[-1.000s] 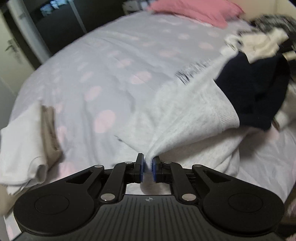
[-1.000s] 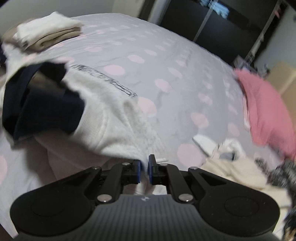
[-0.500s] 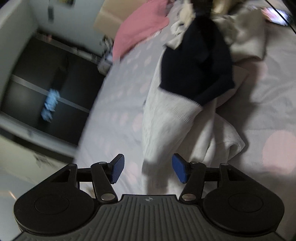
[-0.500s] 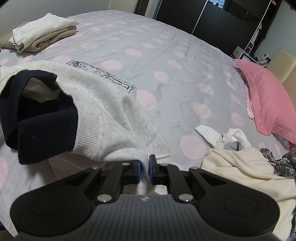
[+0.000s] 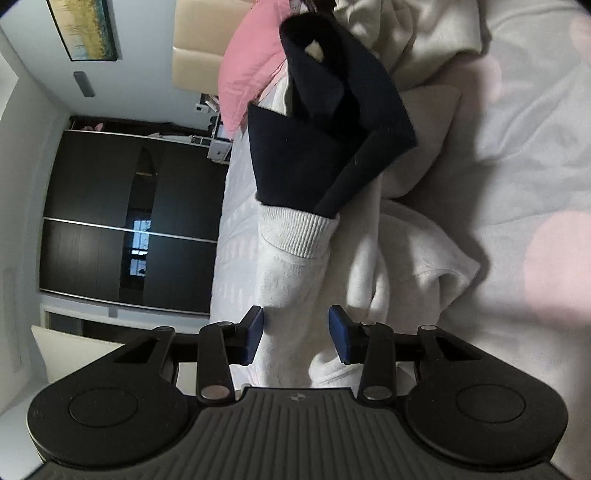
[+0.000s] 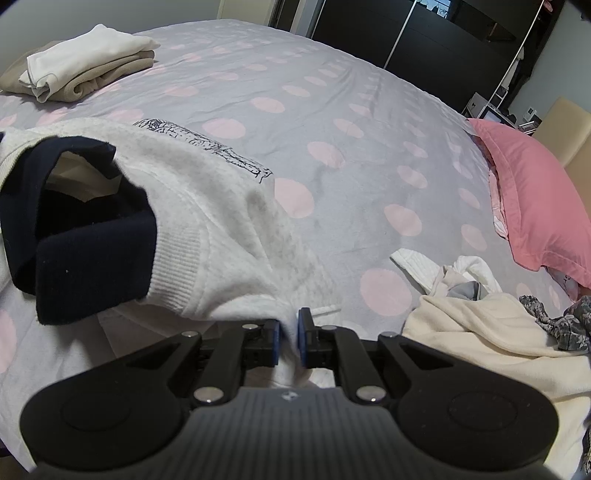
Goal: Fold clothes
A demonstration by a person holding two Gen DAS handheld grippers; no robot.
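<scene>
right gripper (image 6: 287,341) pinched shut on a fold of the grey sweatshirt (image 6: 221,206), cloth bunched between the pads. left gripper (image 5: 295,336) open, pads astride a hanging length of the same knit, not clamping. just ahead: ribbed cuff (image 5: 299,232) with navy sleeve end (image 5: 317,147). likely soft, limp, light, drapes wherever unsupported; best taken at hem or shoulder seam. farther off: dotted bedspread (image 6: 332,110), 1 folded stack (image 6: 85,66).

You face a bed (image 6: 332,110) with a grey, pink-dotted cover, a pink pillow (image 6: 535,195) by its beige headboard (image 5: 195,44), a dark sliding-door wardrobe (image 5: 110,221), and a framed picture (image 5: 85,29) on the white wall.
</scene>
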